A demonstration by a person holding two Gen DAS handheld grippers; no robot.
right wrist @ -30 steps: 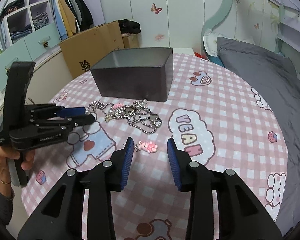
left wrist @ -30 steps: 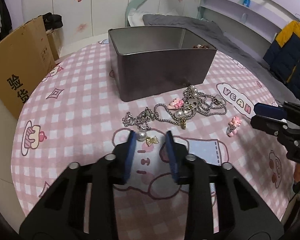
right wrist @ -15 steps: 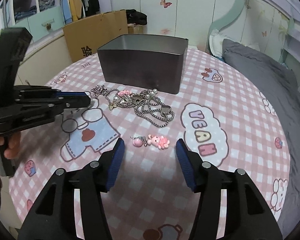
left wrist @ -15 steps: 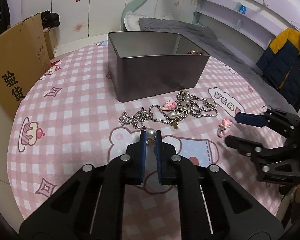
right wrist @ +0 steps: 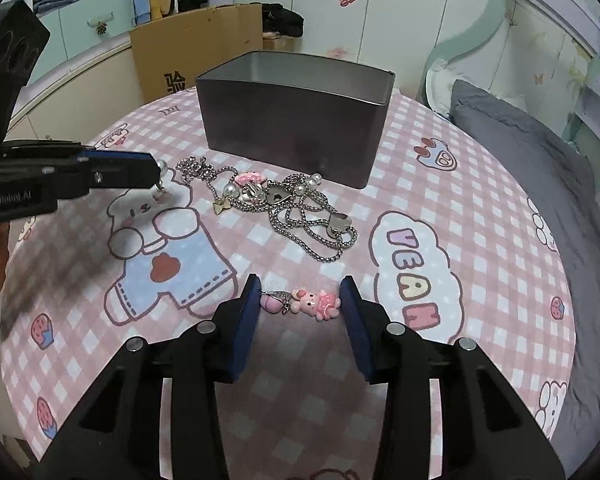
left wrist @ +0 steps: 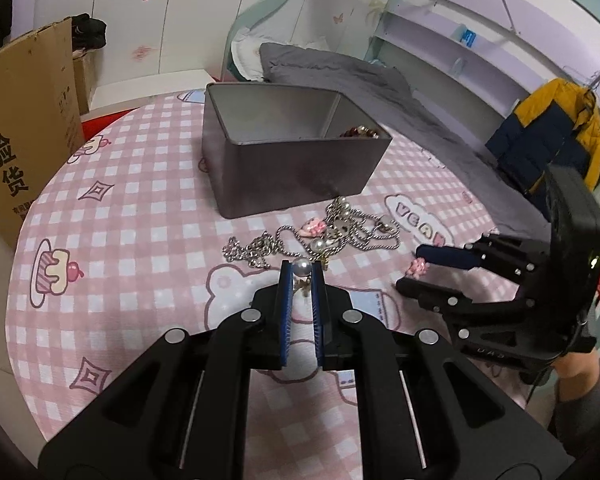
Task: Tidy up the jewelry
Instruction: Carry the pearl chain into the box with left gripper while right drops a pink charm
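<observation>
My left gripper (left wrist: 301, 270) is shut on a pearl earring (left wrist: 301, 267) and holds it a little above the tablecloth; it shows in the right wrist view (right wrist: 162, 167) too. My right gripper (right wrist: 300, 300) is open and straddles a pink bunny charm (right wrist: 314, 302) lying on the cloth; in the left wrist view the charm (left wrist: 417, 267) sits between its fingers. A tangle of silver chains and pearls (right wrist: 292, 200) lies in front of the grey metal tin (right wrist: 292, 120), which holds some beads (left wrist: 360, 132) in a far corner.
The round table has a pink checked cloth (right wrist: 460, 200). A cardboard box (left wrist: 24, 152) stands past its left edge, and a bed with grey bedding (right wrist: 540, 152) lies beyond the right edge.
My left gripper closed on the pearl earring and lifted it off the cloth. My right gripper moved forward and down, so its open fingers now straddle the pink bunny charm.
</observation>
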